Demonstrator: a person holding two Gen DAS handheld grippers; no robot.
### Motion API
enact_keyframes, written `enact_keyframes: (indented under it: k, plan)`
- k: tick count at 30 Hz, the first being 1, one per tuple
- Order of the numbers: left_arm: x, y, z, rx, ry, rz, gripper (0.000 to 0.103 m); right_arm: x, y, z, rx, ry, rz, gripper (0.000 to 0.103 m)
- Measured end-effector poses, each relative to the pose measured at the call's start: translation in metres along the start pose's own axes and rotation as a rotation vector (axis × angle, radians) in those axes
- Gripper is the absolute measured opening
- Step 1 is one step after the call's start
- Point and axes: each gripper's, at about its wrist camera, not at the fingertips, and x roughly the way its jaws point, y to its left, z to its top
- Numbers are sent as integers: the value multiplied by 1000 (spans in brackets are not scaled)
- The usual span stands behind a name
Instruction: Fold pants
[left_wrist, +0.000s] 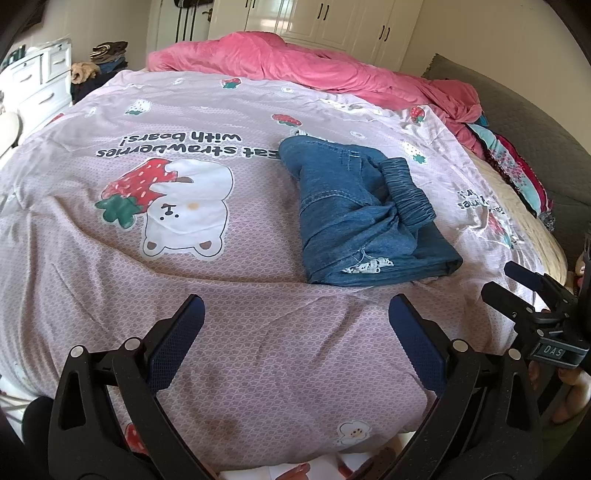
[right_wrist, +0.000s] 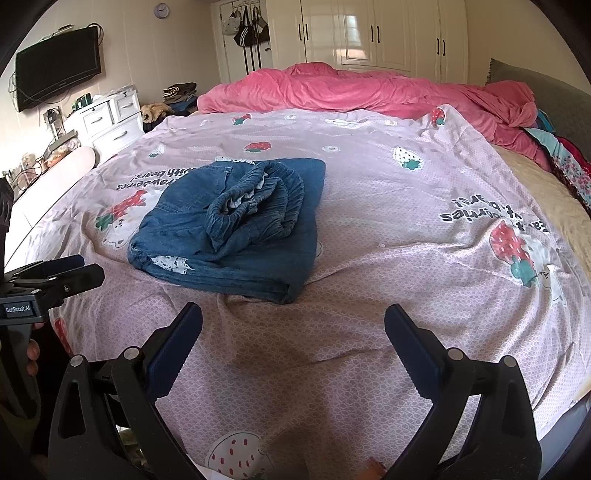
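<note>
Pants (right_wrist: 229, 225) folded, elastic waistband bunched on top, left tool (left_wrist: 295, 325) spread, right tool (right_wrist: 293, 332) spread

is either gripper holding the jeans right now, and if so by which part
Nothing is held. The left gripper and right gripper are both open above the bedsheet, short of the folded jeans.

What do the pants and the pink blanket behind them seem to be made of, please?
The pants look like blue denim, matte: contrast stitching along the seams, a gathered elastic waistband, a bit of white lace at one edge. The blanket looks like soft fleece or plush, possibly velvet-like: it lies in thick rounded folds with a faint sheen, though the weave is too small to tell.
</note>
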Motion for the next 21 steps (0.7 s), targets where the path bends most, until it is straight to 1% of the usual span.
enact_keyframes:
  k: [21]
  plan:
    - [-2, 2, -1, -7, 0, 8, 94, 2, -3, -1, 3, 14, -9, 99]
